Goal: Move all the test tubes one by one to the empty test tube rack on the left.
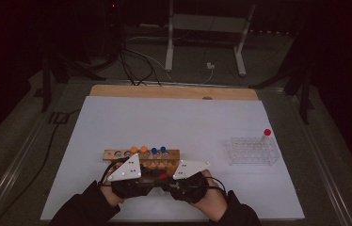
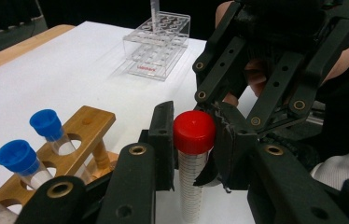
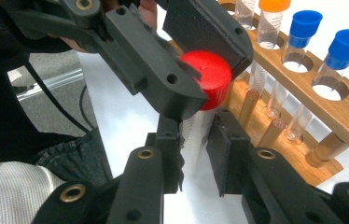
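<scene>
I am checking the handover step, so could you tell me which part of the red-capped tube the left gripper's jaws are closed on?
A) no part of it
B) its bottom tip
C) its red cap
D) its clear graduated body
C: in the left gripper view the left gripper has its jaws on either side of the red cap of the red-capped tube, pressing on it.

One wooden rack point(image 1: 141, 154) carries two orange-capped tubes point(image 1: 139, 149) and two blue-capped tubes point(image 1: 158, 150). One clear plastic rack point(image 1: 252, 151) holds one red-capped tube point(image 1: 266, 135). Another red-capped tube point(image 2: 193, 154) sits between two grippers point(image 1: 157, 175).
</scene>
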A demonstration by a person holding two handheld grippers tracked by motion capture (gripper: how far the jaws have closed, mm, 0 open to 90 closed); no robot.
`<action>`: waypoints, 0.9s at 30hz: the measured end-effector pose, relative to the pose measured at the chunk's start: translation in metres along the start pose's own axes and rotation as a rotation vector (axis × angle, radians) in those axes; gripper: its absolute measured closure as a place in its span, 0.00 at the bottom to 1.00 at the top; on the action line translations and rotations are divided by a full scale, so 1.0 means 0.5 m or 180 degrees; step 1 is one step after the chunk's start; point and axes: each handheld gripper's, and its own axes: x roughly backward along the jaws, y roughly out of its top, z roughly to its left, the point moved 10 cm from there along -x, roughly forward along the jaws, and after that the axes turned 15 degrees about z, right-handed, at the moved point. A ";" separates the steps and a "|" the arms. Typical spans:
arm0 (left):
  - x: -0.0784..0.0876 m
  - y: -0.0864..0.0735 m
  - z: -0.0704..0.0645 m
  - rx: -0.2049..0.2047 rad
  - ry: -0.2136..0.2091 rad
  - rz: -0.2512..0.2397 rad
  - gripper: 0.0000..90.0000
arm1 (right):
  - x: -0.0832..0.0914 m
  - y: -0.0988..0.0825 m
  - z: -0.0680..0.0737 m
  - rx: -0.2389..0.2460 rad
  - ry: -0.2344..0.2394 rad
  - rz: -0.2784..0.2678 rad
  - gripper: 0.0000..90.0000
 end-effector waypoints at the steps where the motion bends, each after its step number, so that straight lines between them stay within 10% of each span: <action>1: 0.001 0.000 0.001 -0.0006 -0.0002 -0.0013 0.80 | 0.000 0.000 0.000 -0.0001 0.0002 -0.0004 0.83; 27: 0.088 0.024 0.046 0.0017 0.0341 -0.0127 0.80 | 0.088 0.008 -0.067 -0.0169 -0.0270 -0.0473 0.28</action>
